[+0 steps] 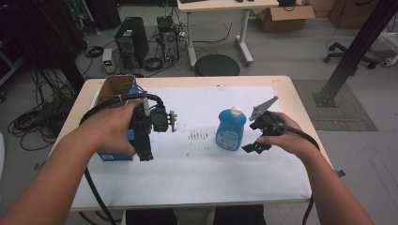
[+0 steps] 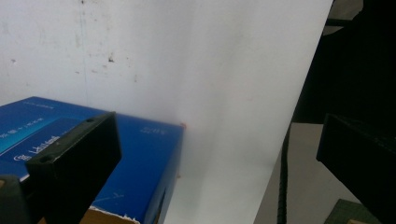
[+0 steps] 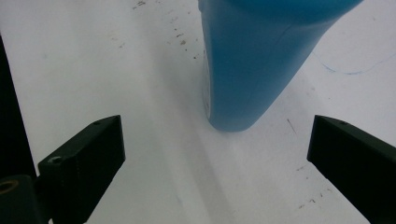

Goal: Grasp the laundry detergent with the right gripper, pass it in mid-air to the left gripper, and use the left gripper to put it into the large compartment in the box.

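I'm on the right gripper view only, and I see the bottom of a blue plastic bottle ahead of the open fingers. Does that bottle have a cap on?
Observer: Yes, the high view shows a white cap on the upright blue plastic bottle.
Operator: Where's the left gripper?
Observer: The left gripper is at a blue cardboard box, fingers apart.
Operator: Does the box touch the bottle?
Observer: No, bare white table cover lies between them.
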### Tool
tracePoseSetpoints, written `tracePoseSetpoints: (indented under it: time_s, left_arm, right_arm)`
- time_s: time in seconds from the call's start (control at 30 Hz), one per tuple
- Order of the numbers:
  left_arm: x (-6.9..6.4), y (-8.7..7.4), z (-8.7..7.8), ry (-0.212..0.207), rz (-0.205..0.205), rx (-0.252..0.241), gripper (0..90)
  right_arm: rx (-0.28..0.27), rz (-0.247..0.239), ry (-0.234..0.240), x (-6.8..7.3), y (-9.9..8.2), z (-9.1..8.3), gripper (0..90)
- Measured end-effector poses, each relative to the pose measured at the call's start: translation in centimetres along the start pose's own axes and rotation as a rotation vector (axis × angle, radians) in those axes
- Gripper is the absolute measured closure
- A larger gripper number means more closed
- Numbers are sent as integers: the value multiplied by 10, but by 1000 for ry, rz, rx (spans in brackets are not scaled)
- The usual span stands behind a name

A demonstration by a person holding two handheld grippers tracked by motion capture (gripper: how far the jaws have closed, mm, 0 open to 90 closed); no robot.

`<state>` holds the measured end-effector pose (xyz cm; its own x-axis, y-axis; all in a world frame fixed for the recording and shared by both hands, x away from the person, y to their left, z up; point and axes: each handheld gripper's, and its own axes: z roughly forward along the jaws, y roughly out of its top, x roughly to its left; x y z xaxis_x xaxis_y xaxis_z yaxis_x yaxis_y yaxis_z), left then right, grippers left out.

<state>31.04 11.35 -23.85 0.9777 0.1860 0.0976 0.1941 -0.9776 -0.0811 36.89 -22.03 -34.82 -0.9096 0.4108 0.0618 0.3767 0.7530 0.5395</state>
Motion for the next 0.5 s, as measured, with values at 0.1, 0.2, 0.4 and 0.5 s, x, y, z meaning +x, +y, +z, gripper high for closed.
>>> tracePoseSetpoints:
  time_s: [0.1,0.2,0.4,0.5]
  left_arm:
    - [0,-1,1,1,-2,-5,5]
    - [0,-1,2,-4,-3,4,5]
    - [1,-3,4,-11,-9,0,5]
    - [2,-3,3,-8,-13,1,5]
  right_arm:
    - [-3,1,-3,-1,0,2,42]
    - [-11,11,-1,-3,-2,6,41]
    - [-37,26,9,-5,-5,12,41]
    - [-48,30,13,-6,-6,14,41]
